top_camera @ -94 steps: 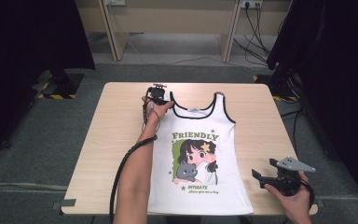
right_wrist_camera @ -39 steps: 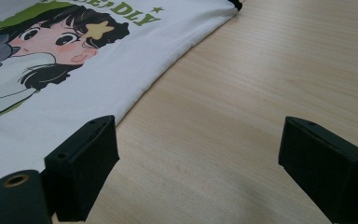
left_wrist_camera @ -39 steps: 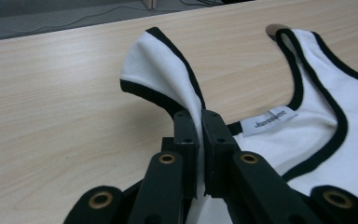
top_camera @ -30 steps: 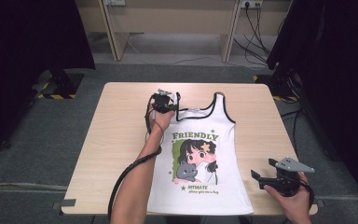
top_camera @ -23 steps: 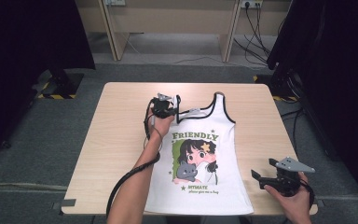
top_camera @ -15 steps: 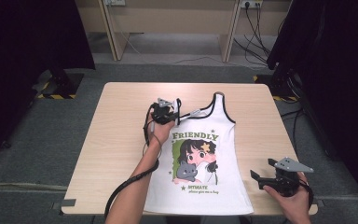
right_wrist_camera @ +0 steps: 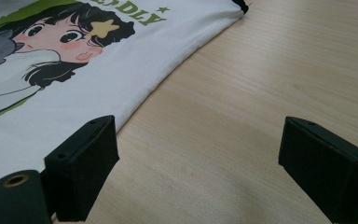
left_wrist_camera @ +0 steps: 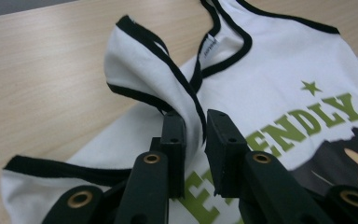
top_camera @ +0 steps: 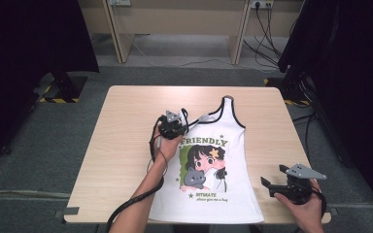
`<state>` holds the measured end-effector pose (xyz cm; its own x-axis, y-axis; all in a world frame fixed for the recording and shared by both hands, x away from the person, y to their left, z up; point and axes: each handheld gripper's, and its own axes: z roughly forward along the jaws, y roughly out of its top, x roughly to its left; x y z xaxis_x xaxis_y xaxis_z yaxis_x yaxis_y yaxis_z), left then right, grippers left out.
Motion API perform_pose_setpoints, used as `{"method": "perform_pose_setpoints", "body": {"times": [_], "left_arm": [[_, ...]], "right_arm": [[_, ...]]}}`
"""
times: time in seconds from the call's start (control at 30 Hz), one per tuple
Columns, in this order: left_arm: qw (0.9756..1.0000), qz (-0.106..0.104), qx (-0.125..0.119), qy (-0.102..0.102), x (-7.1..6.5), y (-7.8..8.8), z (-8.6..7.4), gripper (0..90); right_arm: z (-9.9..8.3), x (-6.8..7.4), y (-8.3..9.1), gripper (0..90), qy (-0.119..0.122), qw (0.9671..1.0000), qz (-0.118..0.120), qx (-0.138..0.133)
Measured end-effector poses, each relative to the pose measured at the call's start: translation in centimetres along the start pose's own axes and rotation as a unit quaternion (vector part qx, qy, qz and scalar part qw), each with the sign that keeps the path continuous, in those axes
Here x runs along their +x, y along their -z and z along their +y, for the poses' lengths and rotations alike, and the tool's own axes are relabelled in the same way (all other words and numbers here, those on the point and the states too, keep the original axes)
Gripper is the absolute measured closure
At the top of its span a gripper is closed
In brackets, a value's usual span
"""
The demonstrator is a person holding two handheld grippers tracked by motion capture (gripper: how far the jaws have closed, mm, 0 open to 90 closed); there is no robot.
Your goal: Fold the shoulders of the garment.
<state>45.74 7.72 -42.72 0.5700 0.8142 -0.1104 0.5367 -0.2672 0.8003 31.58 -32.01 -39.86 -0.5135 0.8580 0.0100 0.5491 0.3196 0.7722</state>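
On the wooden surface (top_camera: 126, 141) a white tank top (top_camera: 223, 194) lies flat, its left strap (left_wrist_camera: 154, 60) bunched between the left hand-held gripper (left_wrist_camera: 196, 140), whose narrow jaws have just been opening and now barely pinch it. Releasing should be gentle so the fold stays. The right hand-held gripper (right_wrist_camera: 196, 163) waits wide open beside the hem; nothing obstructs.

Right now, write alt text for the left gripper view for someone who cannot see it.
The left gripper has a raised fold of a white tank top's black-trimmed shoulder strap between its two black jaws, which have just been opening. The top lies on a light wooden table, green lettering and a star visible on its front.
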Motion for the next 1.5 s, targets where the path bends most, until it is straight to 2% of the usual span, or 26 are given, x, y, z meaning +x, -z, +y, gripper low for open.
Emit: {"method": "perform_pose_setpoints", "body": {"times": [0.07, 0.1, 0.17, 0.2, 0.23, 0.27, 0.33, 0.37, 0.43, 0.47, 0.5, 0.53, 0.57, 0.77, 0.93, 1.1, 1.23, 1.37, 1.5], "left_arm": [[1.0, 0.0, 0.0, 0.0, 0.0, 0.0, 0.0, 72.0], [0.9999, -0.008, 0.01, -0.012, -0.5, 0.5, -0.5, 72.0], [0.9999, -0.008, 0.01, -0.012, -0.5, 0.5, -0.5, 68.5], [0.9993, -0.019, 0.017, -0.026, -1.1, 1.2, -1.0, 68.5], [0.9993, -0.019, 0.017, -0.026, -1.1, 1.2, -1.0, 64.6], [0.9987, -0.025, 0.02, -0.039, -1.6, 2.3, -1.4, 64.6], [0.9987, -0.025, 0.02, -0.039, -1.6, 2.3, -1.4, 61.5], [0.9984, -0.028, 0.019, -0.046, -1.8, 3.6, -1.7, 61.5], [0.9984, -0.028, 0.019, -0.046, -1.8, 3.6, -1.7, 58.9], [0.9978, -0.031, 0.018, -0.055, -1.8, 4.8, -1.7, 58.9], [0.9978, -0.031, 0.018, -0.055, -1.8, 4.8, -1.7, 56.3], [0.9971, -0.04, 0.017, -0.062, -1.8, 5.3, -1.2, 56.3], [0.9971, -0.04, 0.017, -0.062, -1.8, 5.3, -1.2, 52.5], [0.9954, -0.042, 0.019, -0.085, -2.0, 4.6, 0.3, 50.0], [0.9914, -0.06, 0.037, -0.11, -2.5, 2.5, 2.0, 47.4], [0.9853, -0.078, 0.07, -0.135, -2.3, 0.3, 3.4, 47.1], [0.9768, -0.104, 0.107, -0.154, -2.1, -1.2, 3.9, 48.1], [0.9664, -0.136, 0.137, -0.17, -2.0, -2.0, 3.9, 58.2], [0.9603, -0.15, 0.146, -0.184, -1.7, -2.1, 3.6, 75.7]], "right_arm": [[0.0, 0.0, 0.0, 12.3, 0.001, 1.0, 0.0, 0.0], [0.0, 0.0, 0.0, 12.3, 0.001, 1.0, 0.0, 0.0], [0.0, 0.0, -0.1, 12.3, 0.002, 1.0, -0.001, 0.001], [0.0, 0.0, -0.1, 12.3, 0.002, 1.0, -0.001, 0.001], [0.0, 0.0, -0.1, 12.3, 0.002, 1.0, -0.001, 0.001], [0.0, 0.0, 0.0, 12.2, 0.001, 1.0, -0.002, 0.0], [0.0, 0.0, -0.1, 12.2, 0.002, 1.0, -0.001, 0.001], [0.0, 0.0, -0.1, 12.3, 0.002, 1.0, -0.001, 0.001], [0.0, 0.1, -0.1, 12.3, 0.002, 1.0, -0.002, 0.001], [0.0, 0.1, -0.1, 12.2, 0.002, 1.0, -0.002, 0.001], [0.0, 0.1, -0.1, 12.2, 0.002, 1.0, -0.002, 0.001], [0.1, 0.1, -0.1, 12.2, 0.003, 1.0, -0.002, 0.001], [0.1, 0.1, -0.1, 12.2, 0.003, 1.0, -0.002, 0.001], [0.1, 0.2, -0.1, 12.1, 0.003, 1.0, -0.001, 0.002], [0.0, 0.2, -0.2, 12.1, 0.001, 1.0, 0.0, 0.003], [0.0, 0.2, -0.2, 12.1, 0.002, 1.0, 0.0, 0.004], [0.0, 0.1, -0.2, 12.1, 0.001, 1.0, 0.0, 0.005], [0.0, 0.1, -0.2, 12.1, 0.0, 1.0, 0.0, 0.005], [0.0, 0.1, -0.2, 12.1, 0.0, 1.0, 0.0, 0.005]]}}
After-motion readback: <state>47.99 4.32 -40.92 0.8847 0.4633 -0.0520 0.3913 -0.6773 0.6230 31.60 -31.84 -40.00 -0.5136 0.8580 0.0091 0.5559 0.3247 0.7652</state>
